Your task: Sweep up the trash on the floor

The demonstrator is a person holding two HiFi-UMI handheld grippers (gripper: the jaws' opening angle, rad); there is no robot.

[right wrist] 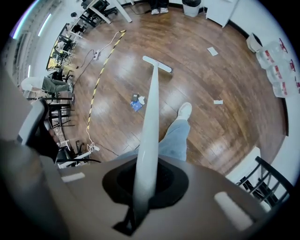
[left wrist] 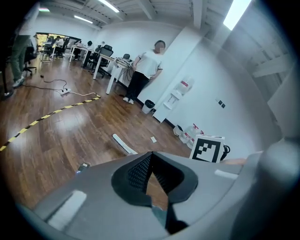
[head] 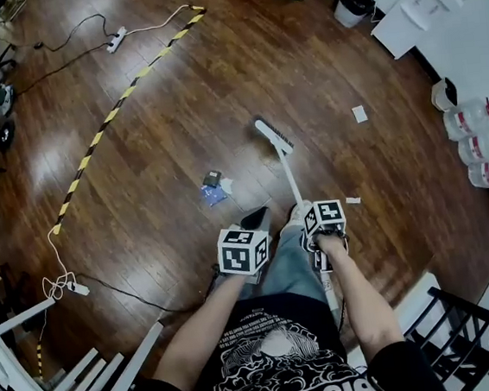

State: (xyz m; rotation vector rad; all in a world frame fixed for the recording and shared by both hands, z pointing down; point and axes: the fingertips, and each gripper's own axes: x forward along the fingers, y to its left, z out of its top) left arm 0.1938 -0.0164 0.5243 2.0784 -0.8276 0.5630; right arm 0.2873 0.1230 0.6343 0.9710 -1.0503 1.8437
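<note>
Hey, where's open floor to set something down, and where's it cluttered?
Bare floor lies between the striped tape and the broom head, and right of it toward the paper scrap. Crowded: the trash pile, and the water bottles at the right edge.

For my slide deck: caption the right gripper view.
Right gripper clamps a white broom handle, its head resting on the wooden floor beyond a small trash pile.

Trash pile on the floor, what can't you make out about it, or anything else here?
Trash pile: too small in the head view to name its pieces.
Broom handle: its upper end is hidden by the right claw, head view.
Jugs: labels too small to read, head view.
</note>
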